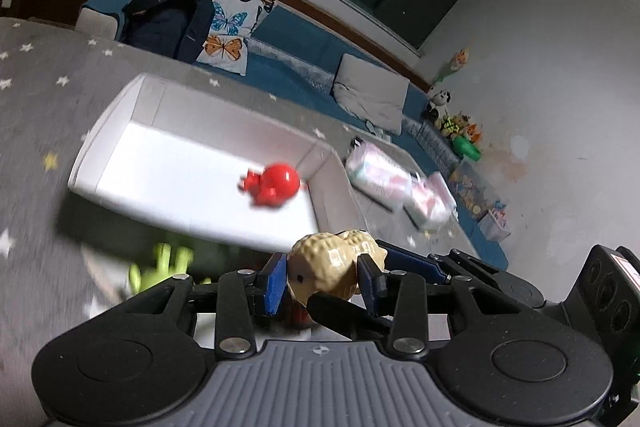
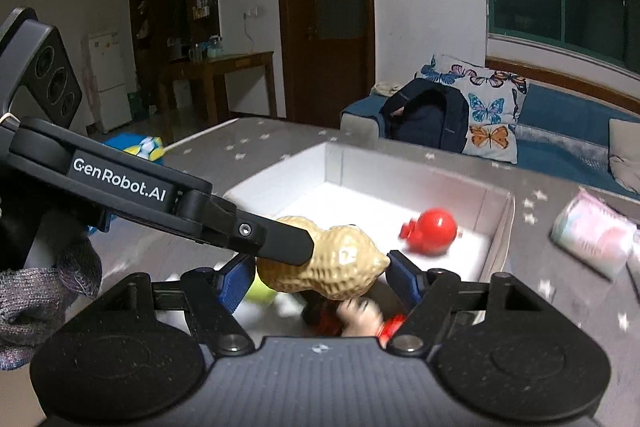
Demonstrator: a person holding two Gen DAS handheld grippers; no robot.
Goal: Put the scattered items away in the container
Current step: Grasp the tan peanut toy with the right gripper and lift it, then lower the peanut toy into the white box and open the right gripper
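My left gripper [image 1: 322, 281] is shut on a tan toy peanut [image 1: 328, 267], held above the near end of the white box [image 1: 120, 103]. The right wrist view shows the same peanut [image 2: 340, 263] gripped by the left gripper's black fingers [image 2: 280, 243], in front of my right gripper [image 2: 320, 277], which is open around nothing. A red pomegranate toy [image 1: 276, 185] lies inside the box, also in the right wrist view [image 2: 432, 231]. A green toy [image 1: 160, 267] and a blurred doll-like toy [image 2: 360, 315] lie below the grippers.
The box [image 2: 500, 227] sits on a grey star-patterned mat [image 1: 40, 87]. Pink-white packets [image 1: 380, 175] lie to the right on the mat. A blue sofa with a butterfly pillow [image 2: 488, 111] and a dark backpack [image 2: 428, 115] stands behind.
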